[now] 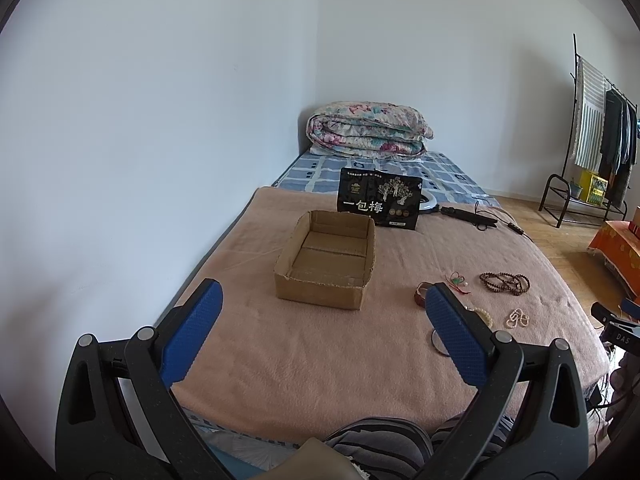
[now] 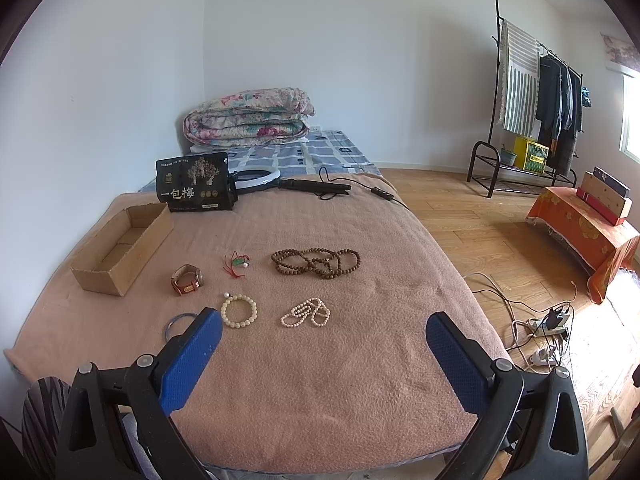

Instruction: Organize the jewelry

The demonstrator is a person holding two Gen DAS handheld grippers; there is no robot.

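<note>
An empty cardboard box (image 1: 326,260) sits on the pink blanket (image 1: 320,344); it also shows at the left of the right wrist view (image 2: 120,248). Jewelry lies right of it: a brown bead necklace (image 2: 316,263), a pearl strand (image 2: 306,312), a cream bead bracelet (image 2: 239,311), a red-strapped watch (image 2: 187,279), a red cord charm (image 2: 238,264) and a blue bangle (image 2: 178,324). My left gripper (image 1: 322,320) is open and empty, near the box. My right gripper (image 2: 324,342) is open and empty, just short of the pearl strand.
A black snack bag (image 1: 380,202) stands behind the box, with a ring light and cable (image 2: 288,184) beside it. A folded quilt (image 1: 368,130) lies at the bed's far end. A clothes rack (image 2: 532,112), an orange-covered stand (image 2: 588,228) and a power strip (image 2: 548,326) are on the floor at right.
</note>
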